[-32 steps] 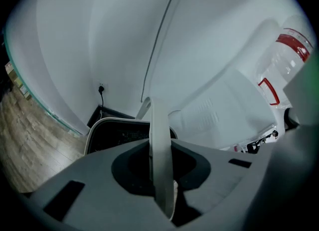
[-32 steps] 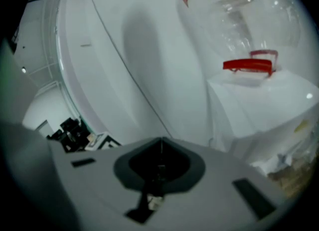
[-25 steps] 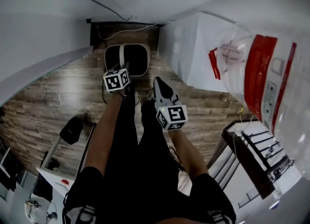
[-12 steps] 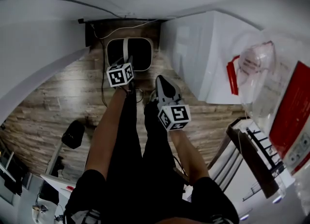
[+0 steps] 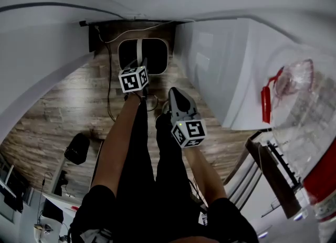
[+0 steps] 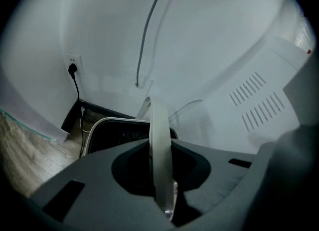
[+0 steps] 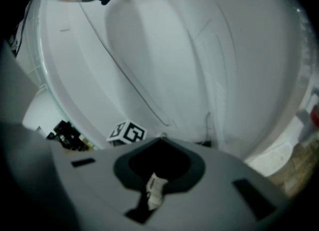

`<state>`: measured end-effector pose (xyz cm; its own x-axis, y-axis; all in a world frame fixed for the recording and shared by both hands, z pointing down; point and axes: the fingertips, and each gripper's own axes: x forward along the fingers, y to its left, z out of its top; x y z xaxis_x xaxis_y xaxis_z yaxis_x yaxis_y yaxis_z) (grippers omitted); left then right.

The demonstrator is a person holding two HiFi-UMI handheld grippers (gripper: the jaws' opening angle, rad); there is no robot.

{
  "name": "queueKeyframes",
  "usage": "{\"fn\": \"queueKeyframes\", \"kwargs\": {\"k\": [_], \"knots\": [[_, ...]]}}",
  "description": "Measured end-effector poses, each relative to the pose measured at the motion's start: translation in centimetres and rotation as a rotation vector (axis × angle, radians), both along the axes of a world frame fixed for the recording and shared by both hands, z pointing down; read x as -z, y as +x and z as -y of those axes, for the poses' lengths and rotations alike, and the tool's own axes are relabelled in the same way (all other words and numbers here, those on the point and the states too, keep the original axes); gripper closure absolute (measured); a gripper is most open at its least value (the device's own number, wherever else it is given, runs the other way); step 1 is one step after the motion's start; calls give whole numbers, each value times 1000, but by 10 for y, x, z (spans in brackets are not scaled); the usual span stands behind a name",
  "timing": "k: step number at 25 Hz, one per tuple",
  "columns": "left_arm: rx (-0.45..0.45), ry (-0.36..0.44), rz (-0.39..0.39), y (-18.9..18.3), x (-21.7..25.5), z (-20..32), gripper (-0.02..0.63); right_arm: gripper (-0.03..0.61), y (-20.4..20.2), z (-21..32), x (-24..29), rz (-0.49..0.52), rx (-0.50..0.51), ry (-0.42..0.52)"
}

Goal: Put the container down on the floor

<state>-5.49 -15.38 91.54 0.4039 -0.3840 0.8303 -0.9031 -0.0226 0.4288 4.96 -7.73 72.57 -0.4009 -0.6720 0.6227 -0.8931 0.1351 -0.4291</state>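
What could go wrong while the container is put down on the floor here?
The left gripper holds the container only by its thin handle, so it may swing or slip free.
A cable lies on the floor beside the container; the base could land on it and tip.
The white appliance stands close on the other side, so the rim may knock it.

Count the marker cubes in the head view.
2. One cube tops the left gripper, by the container; the other cube tops the right gripper, nearer the person. None seems hidden.
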Motion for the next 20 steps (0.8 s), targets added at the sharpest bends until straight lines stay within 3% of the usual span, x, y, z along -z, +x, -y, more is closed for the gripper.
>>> {"fn": "queueKeyframes", "kwargs": {"k": [5, 20], "knots": [[-1, -10, -3, 8, -21, 4, 543, 546, 6, -5, -19, -34, 9, -29], [-14, -7, -10, 26, -55, 18, 543, 545, 1, -6, -32, 7, 17, -16]]}}
